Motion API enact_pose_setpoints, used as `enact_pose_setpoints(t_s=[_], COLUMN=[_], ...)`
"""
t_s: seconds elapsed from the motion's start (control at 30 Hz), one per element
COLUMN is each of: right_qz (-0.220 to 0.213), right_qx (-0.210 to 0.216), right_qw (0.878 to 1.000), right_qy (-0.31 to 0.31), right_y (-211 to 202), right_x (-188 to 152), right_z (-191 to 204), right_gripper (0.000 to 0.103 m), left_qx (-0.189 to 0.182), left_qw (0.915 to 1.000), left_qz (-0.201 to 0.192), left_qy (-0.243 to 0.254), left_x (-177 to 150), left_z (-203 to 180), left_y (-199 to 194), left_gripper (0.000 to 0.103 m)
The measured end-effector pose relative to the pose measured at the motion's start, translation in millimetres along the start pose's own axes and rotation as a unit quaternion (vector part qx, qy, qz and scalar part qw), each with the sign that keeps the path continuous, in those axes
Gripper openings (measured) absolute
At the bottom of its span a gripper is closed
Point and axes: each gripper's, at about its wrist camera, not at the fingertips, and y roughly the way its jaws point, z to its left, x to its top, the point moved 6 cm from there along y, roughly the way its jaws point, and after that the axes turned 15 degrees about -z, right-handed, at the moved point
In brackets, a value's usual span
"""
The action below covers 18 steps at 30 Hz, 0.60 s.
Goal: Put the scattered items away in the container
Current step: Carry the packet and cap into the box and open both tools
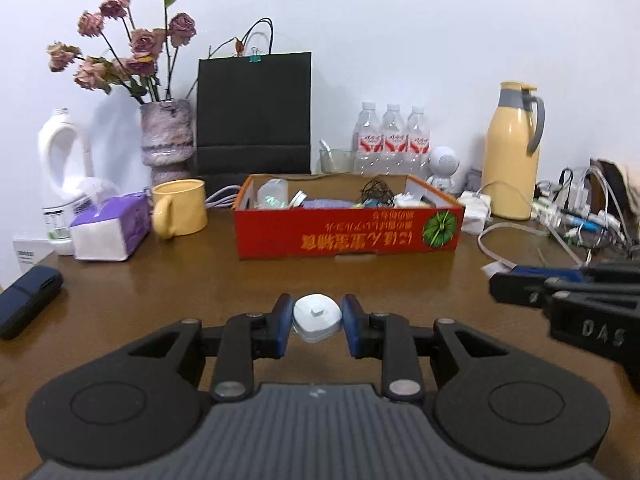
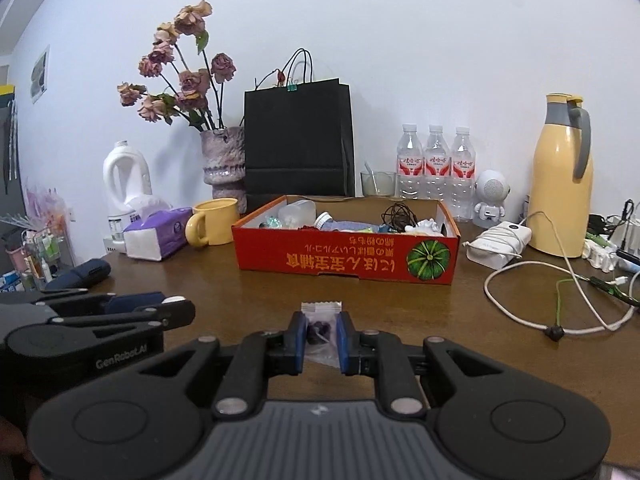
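A shallow red cardboard box [image 1: 348, 236] [image 2: 344, 258] sits mid-table and holds several small items. My left gripper [image 1: 317, 320] is shut on a small white rounded case [image 1: 316, 317], held above the brown table in front of the box. My right gripper [image 2: 321, 334] is shut on a small clear plastic packet [image 2: 320, 330] with dark pieces inside, also short of the box. Each gripper shows at the edge of the other's view: the right gripper [image 1: 560, 292] and the left gripper [image 2: 120, 312].
Behind the box stand a black paper bag [image 1: 254, 116], a vase of dried roses [image 1: 166, 136], three water bottles [image 1: 392, 140] and a yellow thermos [image 1: 512, 152]. A yellow mug [image 1: 180, 208] and a tissue pack [image 1: 110, 226] lie left; cables [image 2: 560, 292] and a white charger [image 2: 500, 242] lie right.
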Motion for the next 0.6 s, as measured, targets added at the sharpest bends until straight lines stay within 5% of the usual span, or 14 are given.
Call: enact_pose_setpoints(t_s=[0.23, 0.4, 0.6], right_qz=[-0.008, -0.020, -0.011], right_qx=[0.007, -0.006, -0.009], right_qw=[1.000, 1.000, 1.000], right_qy=[0.024, 0.011, -0.007], right_y=[89, 174, 239], right_x=[49, 108, 135], right_z=[-20, -42, -63], right_gripper=[0.015, 0.015, 0.015], left_qx=[-0.023, 0.011, 0.018], left_qw=[0.9997, 0.9999, 0.9997], left_qz=[0.005, -0.002, 0.014], left_qy=[0.000, -0.007, -0.012], left_x=[57, 111, 122], left_z=[-5, -3, -6], left_y=[111, 200, 256], left_gripper=[0.028, 0.028, 0.028])
